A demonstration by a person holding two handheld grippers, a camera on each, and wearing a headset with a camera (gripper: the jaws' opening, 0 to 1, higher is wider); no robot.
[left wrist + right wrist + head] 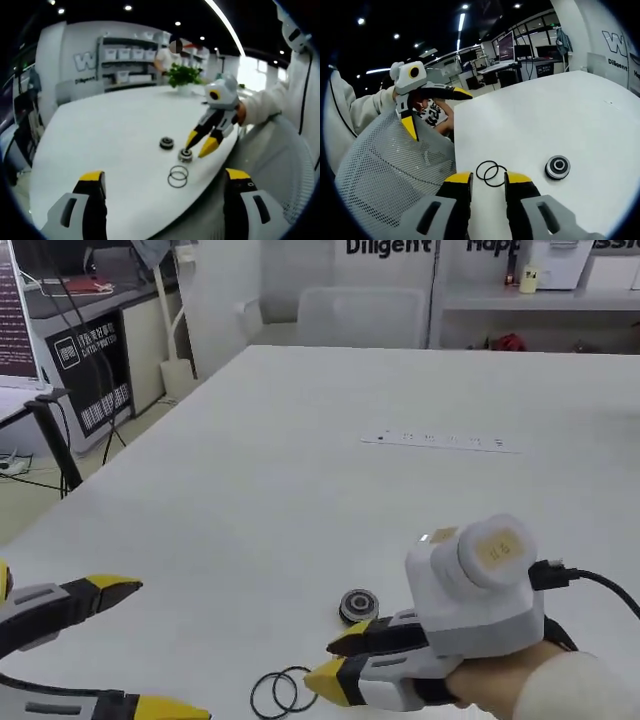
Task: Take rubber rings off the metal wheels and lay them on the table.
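The right gripper's (335, 660) jaws are a little apart and empty, pointing left. Just off their tips on the near side, two thin black rubber rings (283, 692) lie overlapped on the white table (300, 460). A small round metal wheel (358, 605) lies flat just beyond the tips on the far side, so this gripper is the nearer one. The left gripper (145, 645), jaws wide apart, hangs well off at near left.

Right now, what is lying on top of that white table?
Two overlapping black rubber rings, one metal wheel and a second wheel lie on the table. From the head view, the right gripper seems to cover one wheel.
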